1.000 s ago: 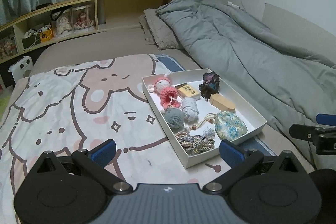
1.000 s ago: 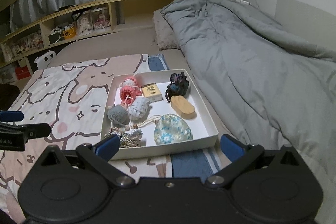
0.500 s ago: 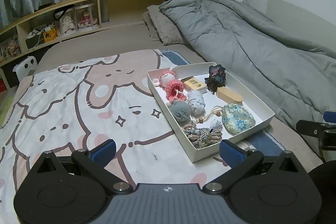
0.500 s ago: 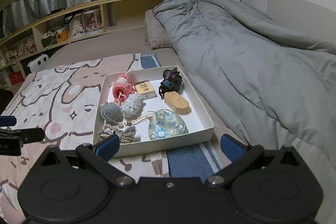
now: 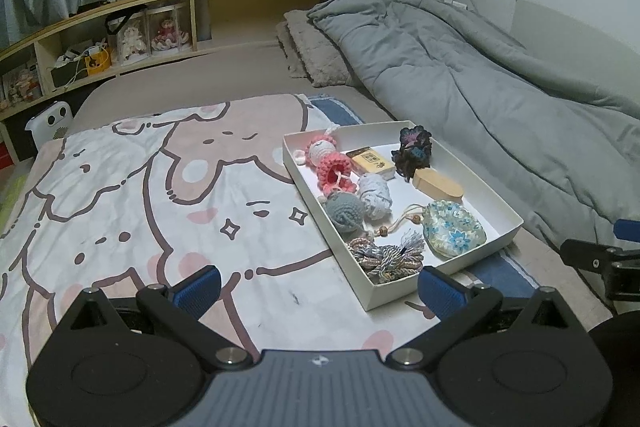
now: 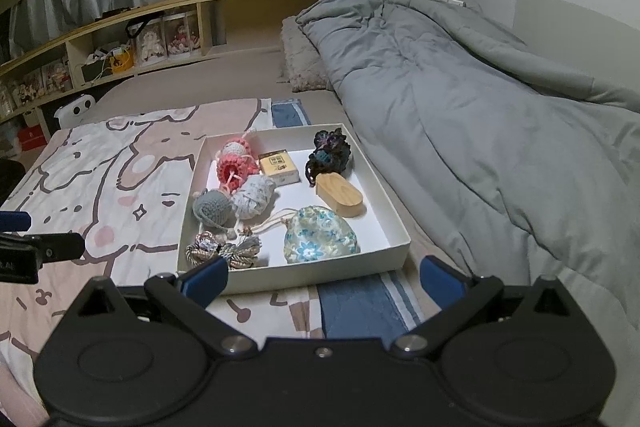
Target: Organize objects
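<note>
White box (image 6: 394, 247) on cartoon blanket (image 5: 120, 195), bed, at 12 o'clock of right gripper (image 6: 324, 277), 2 o'clock of left gripper (image 5: 318, 285). Held floral pouch (image 6: 320, 235), wooden block (image 6: 342, 195), crochet doll (image 5: 330, 163), yarn balls. Fingers of both spread wide, empty.

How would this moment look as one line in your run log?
stage: approach | left gripper: open, empty | right gripper: open, empty | white box: on bed, trinkets inside, untouched
</note>
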Motion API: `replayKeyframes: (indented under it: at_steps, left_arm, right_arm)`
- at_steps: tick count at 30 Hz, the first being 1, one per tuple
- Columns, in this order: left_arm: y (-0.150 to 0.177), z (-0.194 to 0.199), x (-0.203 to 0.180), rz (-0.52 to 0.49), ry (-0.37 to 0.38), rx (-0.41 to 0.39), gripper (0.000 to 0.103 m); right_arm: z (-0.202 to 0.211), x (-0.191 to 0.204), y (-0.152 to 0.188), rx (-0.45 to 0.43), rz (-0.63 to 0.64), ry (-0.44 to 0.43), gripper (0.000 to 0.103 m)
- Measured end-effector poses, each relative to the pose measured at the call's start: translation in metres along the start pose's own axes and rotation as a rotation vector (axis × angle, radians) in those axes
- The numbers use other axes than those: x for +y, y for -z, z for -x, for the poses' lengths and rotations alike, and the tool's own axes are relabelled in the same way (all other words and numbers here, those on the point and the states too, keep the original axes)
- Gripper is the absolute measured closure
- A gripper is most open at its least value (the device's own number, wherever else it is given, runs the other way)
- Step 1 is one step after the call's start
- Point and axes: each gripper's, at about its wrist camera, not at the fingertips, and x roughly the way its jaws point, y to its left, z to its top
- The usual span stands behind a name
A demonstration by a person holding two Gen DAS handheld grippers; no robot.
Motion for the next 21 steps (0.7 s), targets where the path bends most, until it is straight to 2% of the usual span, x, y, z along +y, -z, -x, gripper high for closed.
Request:
replayKeyframes:
  at_steps: [21]
  left_arm:
    - [0.0006, -0.0007, 0.0006, 0.009, 0.002, 0.005, 0.000]
  right_arm:
    - [-0.0027, -0.0024, 0.0001, 0.012, -0.014, -0.018, 0.000]
